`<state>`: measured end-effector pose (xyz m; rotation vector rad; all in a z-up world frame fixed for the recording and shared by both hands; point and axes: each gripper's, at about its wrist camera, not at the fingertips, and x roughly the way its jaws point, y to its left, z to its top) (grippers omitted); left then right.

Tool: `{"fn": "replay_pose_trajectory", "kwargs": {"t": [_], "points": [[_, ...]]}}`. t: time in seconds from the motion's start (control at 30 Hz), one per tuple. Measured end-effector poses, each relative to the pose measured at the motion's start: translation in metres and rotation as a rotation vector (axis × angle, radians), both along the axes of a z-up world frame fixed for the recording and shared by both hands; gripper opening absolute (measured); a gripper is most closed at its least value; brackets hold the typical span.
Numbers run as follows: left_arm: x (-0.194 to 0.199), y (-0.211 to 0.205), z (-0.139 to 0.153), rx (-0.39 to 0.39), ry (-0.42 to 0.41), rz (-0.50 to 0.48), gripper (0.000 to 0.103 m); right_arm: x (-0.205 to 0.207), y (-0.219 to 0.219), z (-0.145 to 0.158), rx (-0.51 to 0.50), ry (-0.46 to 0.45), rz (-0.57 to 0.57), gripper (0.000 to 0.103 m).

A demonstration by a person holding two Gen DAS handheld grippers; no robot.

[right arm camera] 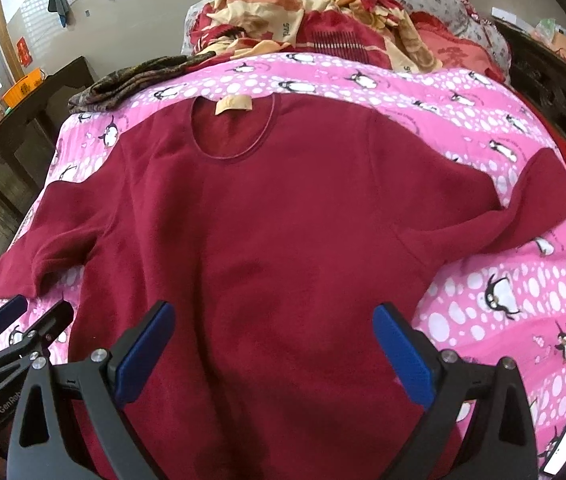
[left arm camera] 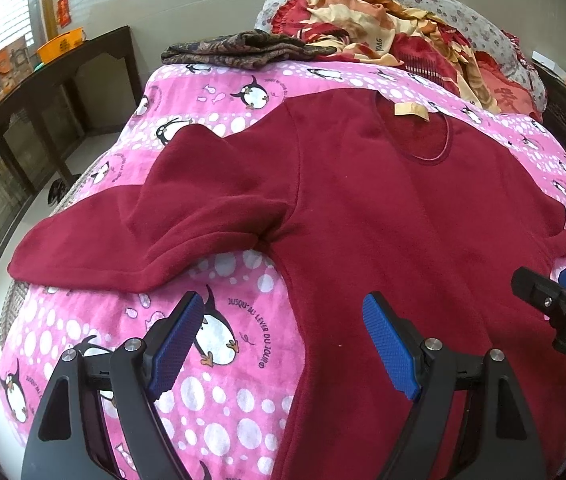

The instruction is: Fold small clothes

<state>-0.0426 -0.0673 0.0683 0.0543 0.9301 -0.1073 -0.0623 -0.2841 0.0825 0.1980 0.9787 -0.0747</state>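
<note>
A dark red fleece top (left arm camera: 383, 208) lies spread flat on a pink penguin-print blanket (left arm camera: 235, 364), neck and tan label (left arm camera: 411, 111) at the far end. Its left sleeve (left arm camera: 131, 236) is bunched and reaches the bed's left edge. My left gripper (left arm camera: 283, 340) is open and empty, above the top's left side seam near the hem. In the right wrist view the top (right arm camera: 275, 232) fills the middle, its right sleeve (right arm camera: 523, 204) folded outward. My right gripper (right arm camera: 273, 350) is open and empty above the lower body of the top.
A folded dark patterned cloth (left arm camera: 239, 50) lies at the blanket's far left corner. A heap of red and cream bedding (left arm camera: 403, 28) and a floral pillow fill the bed's far end. A dark wooden side table (left arm camera: 55, 80) with an orange basin stands at the left.
</note>
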Motion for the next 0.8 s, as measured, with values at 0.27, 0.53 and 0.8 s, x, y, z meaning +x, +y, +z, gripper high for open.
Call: {"fn": "replay_pose_trajectory", "kwargs": {"t": [0.27, 0.53, 0.8], "points": [[0.001, 0.005, -0.005, -0.002, 0.008, 0.013, 0.065, 0.002, -0.002, -0.010, -0.015, 0.022, -0.016, 0.101], [0.001, 0.008, -0.007, -0.005, 0.014, 0.029, 0.065, 0.002, -0.004, -0.012, -0.017, 0.023, -0.021, 0.101], [0.003, 0.015, -0.008, -0.005, 0.017, 0.045, 0.065, 0.004, 0.002, -0.010, -0.027, 0.017, -0.001, 0.101]]}}
